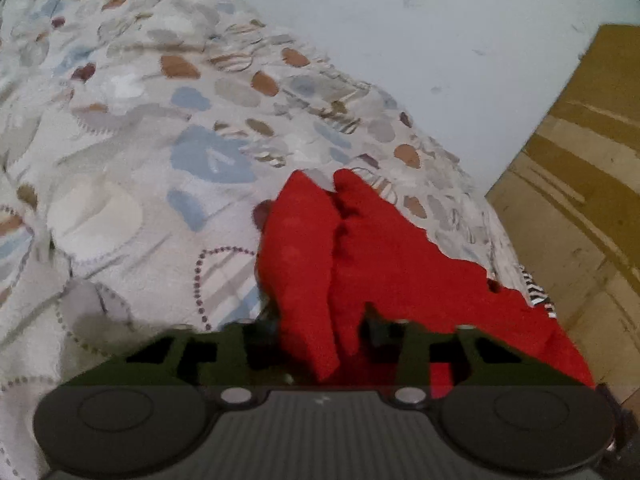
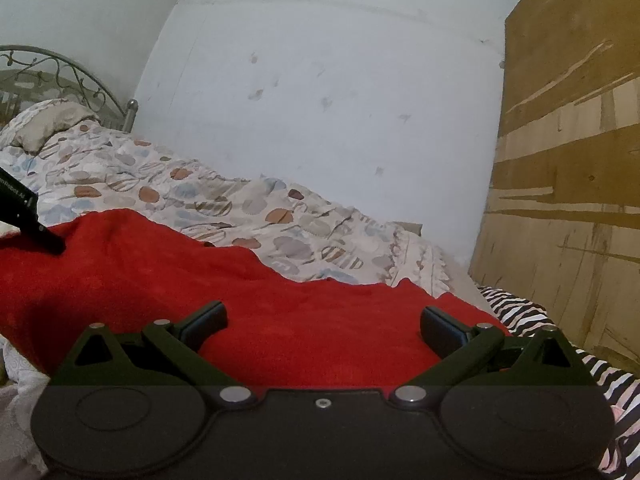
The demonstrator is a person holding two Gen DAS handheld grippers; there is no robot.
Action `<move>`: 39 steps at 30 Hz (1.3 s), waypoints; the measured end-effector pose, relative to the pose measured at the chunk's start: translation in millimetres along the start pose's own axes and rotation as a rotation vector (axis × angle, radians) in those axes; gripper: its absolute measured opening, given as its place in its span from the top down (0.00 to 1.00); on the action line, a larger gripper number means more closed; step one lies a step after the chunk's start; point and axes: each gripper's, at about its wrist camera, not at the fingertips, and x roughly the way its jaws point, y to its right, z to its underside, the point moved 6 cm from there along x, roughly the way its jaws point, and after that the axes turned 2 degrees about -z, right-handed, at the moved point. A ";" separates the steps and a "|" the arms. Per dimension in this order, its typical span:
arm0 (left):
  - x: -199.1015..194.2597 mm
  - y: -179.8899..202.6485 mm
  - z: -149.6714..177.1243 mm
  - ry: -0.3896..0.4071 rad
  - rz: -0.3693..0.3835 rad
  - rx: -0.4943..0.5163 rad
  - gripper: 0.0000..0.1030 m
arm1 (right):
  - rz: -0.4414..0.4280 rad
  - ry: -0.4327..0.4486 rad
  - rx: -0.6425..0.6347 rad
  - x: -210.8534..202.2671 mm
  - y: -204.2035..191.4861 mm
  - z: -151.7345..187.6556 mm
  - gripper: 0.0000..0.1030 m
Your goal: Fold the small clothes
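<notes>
The pale wall (image 2: 320, 80) fills most of the right wrist view, scuffed and marked, with a tall board of brown wood (image 2: 568, 160) standing against it on the right. Only this view shows the curled metal headboard (image 2: 60, 76) and the pillow (image 2: 44, 124) at the far end of the bed.

The bed's quilt (image 1: 140, 140) is seen best from the left wrist camera: cream cotton, rumpled, printed with rounded patches in blue, grey and rust and stitched dotted outlines.

On the quilt, near the bed's edge beside the wooden board, lies the red garment (image 2: 280, 320), a thick, fuzzy, fleece-like cloth. From the right wrist it spreads broad and fairly flat; from the left wrist it rises in two bunched, pointed folds.

A zebra-striped cloth (image 2: 516, 312) lies just beside the red garment, at its right edge, and shows only as a sliver in the left view.

The left tongs (image 1: 320, 340) have a fold of the red cloth gathered between them and are closed on it, though the cloth hides the fingertips. In the right view one dark finger (image 2: 48, 240) of them presses into the fleece.

The right tongs (image 2: 324, 320) are spread wide above the red garment, their dark padded tips apart and holding nothing.
</notes>
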 end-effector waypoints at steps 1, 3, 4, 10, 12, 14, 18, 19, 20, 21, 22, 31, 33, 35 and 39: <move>-2.9 4.7 -1.3 0.011 -0.006 0.024 0.74 | -0.005 -0.009 -0.007 0.0 -0.4 -1.1 0.01; -7.6 12.3 -5.4 0.025 -0.007 0.049 0.79 | -0.024 -0.015 -0.033 -3.0 1.1 -9.5 0.00; -9.3 15.1 -7.9 0.029 -0.006 0.052 0.79 | -0.018 -0.001 -0.048 -6.5 2.4 -13.6 0.00; -18.5 40.0 -23.8 0.030 0.003 0.044 0.83 | 0.013 0.009 -0.083 -9.2 5.8 -6.1 0.00; -24.3 65.5 -35.9 0.043 0.032 0.079 0.83 | 0.006 -0.003 -0.020 -8.1 11.3 -4.9 0.00; -26.8 97.7 -46.9 0.039 0.060 0.135 0.83 | 0.005 -0.009 0.021 -7.6 15.9 -4.0 0.00; -21.3 176.3 -51.8 0.004 0.128 0.267 0.83 | 0.027 -0.013 0.033 -12.8 22.4 -7.1 0.00; -17.5 196.4 -46.7 -0.013 0.146 0.313 0.83 | 0.041 -0.008 0.019 -16.2 24.0 -8.1 0.00; -12.8 214.8 -39.1 -0.035 0.163 0.355 0.83 | 0.061 0.004 -0.003 -20.7 26.5 -9.5 0.00; -7.8 230.5 -30.0 -0.060 0.178 0.397 0.83 | 0.083 0.014 -0.032 -25.2 29.1 -10.4 0.00; -1.1 245.5 -18.1 -0.087 0.189 0.447 0.83 | 0.102 0.020 -0.060 -28.8 31.6 -10.3 0.00; 26.8 255.7 46.7 -0.174 0.217 0.667 0.79 | 0.154 -0.063 -0.025 -35.6 67.2 17.9 0.01; 20.0 253.5 46.5 -0.156 0.234 0.663 0.70 | 0.152 -0.056 -0.001 -34.1 69.3 20.6 0.01; 13.3 251.8 43.9 -0.139 0.262 0.627 0.53 | 0.156 -0.054 0.024 -31.3 70.7 22.0 0.01; -9.3 248.1 36.6 -0.071 0.313 0.562 0.18 | 0.161 -0.054 0.052 -29.0 73.2 22.3 0.01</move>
